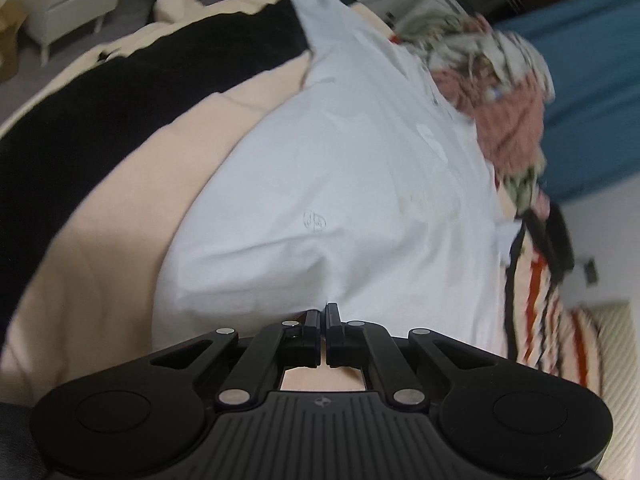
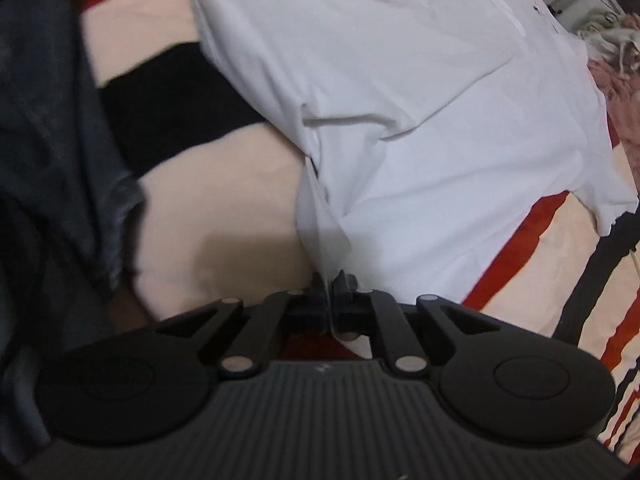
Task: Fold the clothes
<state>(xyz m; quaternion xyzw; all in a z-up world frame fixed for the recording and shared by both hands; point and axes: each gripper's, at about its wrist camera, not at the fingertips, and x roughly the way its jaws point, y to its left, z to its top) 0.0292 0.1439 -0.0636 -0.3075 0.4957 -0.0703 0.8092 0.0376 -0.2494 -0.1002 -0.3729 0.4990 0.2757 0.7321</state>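
Pale white cotton shirt (image 1: 340,184): light, limp, crease-prone. Your left gripper (image 1: 323,314) and right gripper (image 2: 330,280) each pinched its hem edge.

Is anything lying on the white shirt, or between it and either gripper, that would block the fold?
Nothing visible does. The left gripper and right gripper are each shut on an edge of the white shirt, whose surface is bare. The pile of clothes sits beyond its far side.
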